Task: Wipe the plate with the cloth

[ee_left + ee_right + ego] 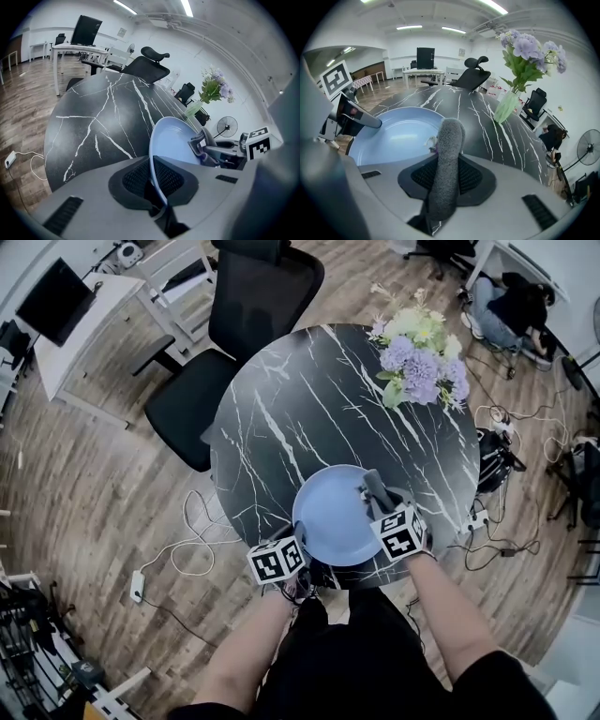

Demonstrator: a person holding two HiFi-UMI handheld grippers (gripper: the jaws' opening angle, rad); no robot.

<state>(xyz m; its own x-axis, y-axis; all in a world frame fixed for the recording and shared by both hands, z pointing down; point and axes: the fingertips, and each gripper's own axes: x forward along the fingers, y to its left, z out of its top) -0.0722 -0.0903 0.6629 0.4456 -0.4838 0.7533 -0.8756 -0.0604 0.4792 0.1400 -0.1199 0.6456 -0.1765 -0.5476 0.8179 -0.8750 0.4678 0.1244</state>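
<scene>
Though hidden from the head view, left fingers (133, 180) pinch the plate (176, 138), right fingers (477, 178) the cloth (447, 159).

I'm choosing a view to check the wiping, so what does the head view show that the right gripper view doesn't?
Head view only: the person's forearms and the right-hand marker cube. Right gripper view only: ceiling lights, and the right claw shut on the grey cloth up close. Both: blue plate, flowers, marble table.
</scene>
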